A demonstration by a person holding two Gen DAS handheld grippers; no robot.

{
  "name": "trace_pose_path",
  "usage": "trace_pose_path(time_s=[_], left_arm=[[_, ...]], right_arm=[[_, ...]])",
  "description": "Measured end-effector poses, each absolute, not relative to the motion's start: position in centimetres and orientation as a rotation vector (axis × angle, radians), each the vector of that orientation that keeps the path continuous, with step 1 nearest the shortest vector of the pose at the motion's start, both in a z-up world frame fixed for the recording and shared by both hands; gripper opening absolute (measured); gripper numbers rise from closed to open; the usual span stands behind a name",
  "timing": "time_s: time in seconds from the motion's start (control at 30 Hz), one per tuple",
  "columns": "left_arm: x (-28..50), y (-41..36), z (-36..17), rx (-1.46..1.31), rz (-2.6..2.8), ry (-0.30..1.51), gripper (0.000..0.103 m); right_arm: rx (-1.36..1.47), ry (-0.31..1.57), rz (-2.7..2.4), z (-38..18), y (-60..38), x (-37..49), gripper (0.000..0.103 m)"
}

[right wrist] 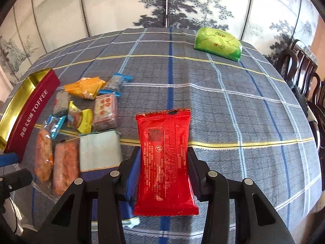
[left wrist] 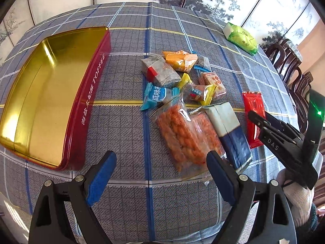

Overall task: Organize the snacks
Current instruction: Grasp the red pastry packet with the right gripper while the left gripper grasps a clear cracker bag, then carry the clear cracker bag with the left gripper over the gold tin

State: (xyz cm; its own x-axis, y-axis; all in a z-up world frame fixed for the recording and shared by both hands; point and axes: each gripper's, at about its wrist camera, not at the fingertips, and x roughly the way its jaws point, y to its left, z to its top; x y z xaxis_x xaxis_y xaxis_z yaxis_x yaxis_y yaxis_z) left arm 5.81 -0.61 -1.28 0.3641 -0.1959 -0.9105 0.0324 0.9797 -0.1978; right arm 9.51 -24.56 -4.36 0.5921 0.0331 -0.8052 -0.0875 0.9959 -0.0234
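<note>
Between the right gripper (right wrist: pixel 164 162) fingers, clamped: red packet (right wrist: pixel 165 162). Lift level, carry left over the snack pile (left wrist: pixel 182 93), lower flat into the gold tin (left wrist: pixel 40 93). Left gripper (left wrist: pixel 160 174): apart, empty.

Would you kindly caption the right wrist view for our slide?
Right tool closed on a red snack packet above the checked tablecloth, other snacks piled left.

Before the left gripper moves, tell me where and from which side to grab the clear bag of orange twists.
Take the clear bag of orange twists across its narrow width near the middle, coming from above. It lies flat with its long axis running away from the open left gripper, and the blue-and-white packet crowds its right edge, so keep the fingers clear of that side.
</note>
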Motion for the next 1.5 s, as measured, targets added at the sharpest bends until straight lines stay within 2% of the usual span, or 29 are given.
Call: trace_pose_path(time_s=[0.07,0.17,0.23,0.47,0.63,0.8,0.9,1.1,1.5], left_arm=[[6.3,-0.9,-1.3,-0.158,-0.146,1.195,0.086],[7.1,-1.3,-1.7,-0.149,-0.14,1.205,0.081],[7.6,-1.5,-2.2,-0.14,-0.121,1.216,0.073],[8.4,-1.6,-3.8,-0.161,-0.14,1.265,0.061],[8.0,-1.3,-4.1,-0.085,-0.134,1.261,0.046],[7.3,-1.2,-4.2,-0.002,-0.134,1.24,0.045],[7.2,-1.4,-4.2,0.047,-0.126,1.232,0.036],[7.0,-1.2,-3.8,0.05,-0.145,1.232,0.036],[6.2,2.3,2.1,0.067,-0.157,1.088,0.036]], right_arm=[[-0.051,0.937,0.051,-4.7,-25.6,10.1,0.044],[-0.035,0.932,0.039,-4.8,-26.5,10.7,0.044],[-0.034,0.926,0.038,-4.9,-26.8,11.1,0.044],[0.003,0.924,0.041,-5.5,-27.1,11.5,0.046],[-0.006,0.921,0.037,-5.7,-27.0,11.4,0.048],[-0.027,0.921,0.029,-5.9,-26.6,11.4,0.05],[-0.032,0.915,0.027,-5.9,-26.5,11.5,0.051],[-0.037,0.925,0.026,-5.8,-26.5,11.5,0.051],[-0.036,0.979,0.032,-5.6,-26.6,12.3,0.051]])
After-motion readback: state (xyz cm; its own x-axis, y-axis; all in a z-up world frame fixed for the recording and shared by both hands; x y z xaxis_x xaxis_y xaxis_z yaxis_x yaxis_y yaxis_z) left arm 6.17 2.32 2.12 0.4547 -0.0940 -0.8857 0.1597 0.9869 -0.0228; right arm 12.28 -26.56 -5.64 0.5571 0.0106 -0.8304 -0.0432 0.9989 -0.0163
